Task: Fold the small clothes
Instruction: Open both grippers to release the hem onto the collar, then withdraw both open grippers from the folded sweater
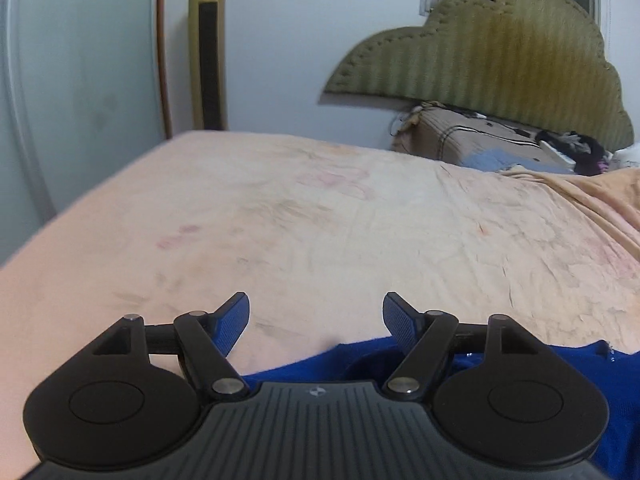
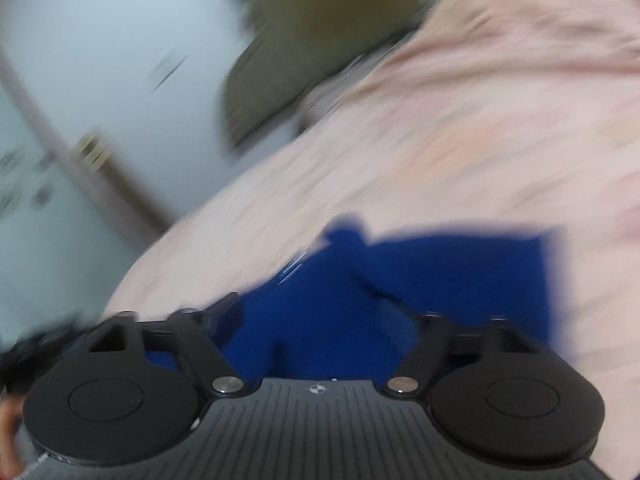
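I've got the left gripper (image 1: 316, 322) with jaws spread, nothing between them, over the near edge of the bed (image 1: 280, 208). The blue garment (image 2: 440, 280) lies there, beneath both tools. Right gripper (image 2: 316, 328) also spread, empty, view blurred. Next I'd pinch one layer at each corner, evenly.

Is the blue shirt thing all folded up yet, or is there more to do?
Hard to call it finished. The dark blue knit garment lies on the peach bedsheet with what may be a folded edge, though the right view is blurred. Nothing is in hand: the left gripper and right gripper both stand open and empty. Probably left: more folds and smoothing.
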`<state>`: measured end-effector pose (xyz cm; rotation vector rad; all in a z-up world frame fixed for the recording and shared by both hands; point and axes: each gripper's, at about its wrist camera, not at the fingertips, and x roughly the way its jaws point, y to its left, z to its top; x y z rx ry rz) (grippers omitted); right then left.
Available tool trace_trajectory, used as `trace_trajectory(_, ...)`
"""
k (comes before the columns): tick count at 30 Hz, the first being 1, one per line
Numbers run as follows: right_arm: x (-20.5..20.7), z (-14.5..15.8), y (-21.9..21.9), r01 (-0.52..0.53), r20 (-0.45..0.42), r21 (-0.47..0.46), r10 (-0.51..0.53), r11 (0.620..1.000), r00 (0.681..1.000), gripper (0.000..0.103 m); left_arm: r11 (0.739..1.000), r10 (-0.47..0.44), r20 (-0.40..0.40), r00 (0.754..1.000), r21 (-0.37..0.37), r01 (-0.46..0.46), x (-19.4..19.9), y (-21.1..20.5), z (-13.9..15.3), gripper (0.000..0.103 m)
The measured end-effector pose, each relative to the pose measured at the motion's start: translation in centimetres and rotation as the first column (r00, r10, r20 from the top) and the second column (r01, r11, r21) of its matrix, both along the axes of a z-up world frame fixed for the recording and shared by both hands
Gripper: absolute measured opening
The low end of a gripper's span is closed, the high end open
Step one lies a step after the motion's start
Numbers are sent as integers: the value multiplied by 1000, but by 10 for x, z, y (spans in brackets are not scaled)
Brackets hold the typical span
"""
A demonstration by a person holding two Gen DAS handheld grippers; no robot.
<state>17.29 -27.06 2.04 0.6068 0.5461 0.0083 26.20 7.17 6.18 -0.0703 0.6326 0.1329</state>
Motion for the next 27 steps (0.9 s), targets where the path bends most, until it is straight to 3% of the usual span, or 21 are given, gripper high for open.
trace_trajectory(2,-16,12,-9,149,43,-104,-146,983,988,96,999,-35,35,999,32,34,-14,-14,5,76)
trace_trajectory(3,-22,17,-11,177,71,-125,-169,976,983,96,997,-62,54,997,53,60,-23,-24,6,81)
trace_trajectory(5,-34,23,-12,99,140,-97,-85,990,987,100,985,-133,97,986,122,120,-44,-48,3,85)
trace_trajectory(7,-29,23,-5,-59,163,-40,65,997,985,103,962,-191,111,975,218,163,-57,-73,-8,85)
trace_trajectory(10,-10,6,11,-241,46,20,240,970,970,102,921,-230,32,973,331,207,-47,-103,-33,85)
trace_trajectory(12,-4,-4,18,-194,-57,-57,191,979,980,94,930,-185,-31,982,319,185,-29,-106,-44,85)
trace_trajectory(14,-6,-2,10,-117,-53,-123,111,985,992,96,959,-128,-80,989,242,144,-6,-95,-50,85)
trace_trajectory(15,-10,3,2,-53,-45,-146,47,988,998,103,970,-114,-93,989,207,131,4,-89,-51,85)
trace_trajectory(18,-27,13,-22,155,-4,-259,-162,953,987,103,981,-39,-114,993,187,60,23,-78,-49,86)
trace_trajectory(20,-37,15,-32,200,43,-207,-196,958,980,103,982,-12,-111,994,187,33,23,-75,-43,86)
trace_trajectory(22,-48,15,-39,115,134,-85,-103,990,986,103,979,-22,-101,995,198,42,11,-77,-37,86)
trace_trajectory(24,-40,18,-27,-28,186,-49,37,998,982,102,972,-54,-114,992,223,79,-1,-82,-36,86)
trace_trajectory(25,-35,16,-17,-111,173,-66,121,992,977,102,966,-67,-130,989,241,97,-6,-85,-38,86)
trace_trajectory(27,-23,9,2,-201,65,-118,210,972,976,103,954,-86,-151,985,272,125,-16,-84,-42,86)
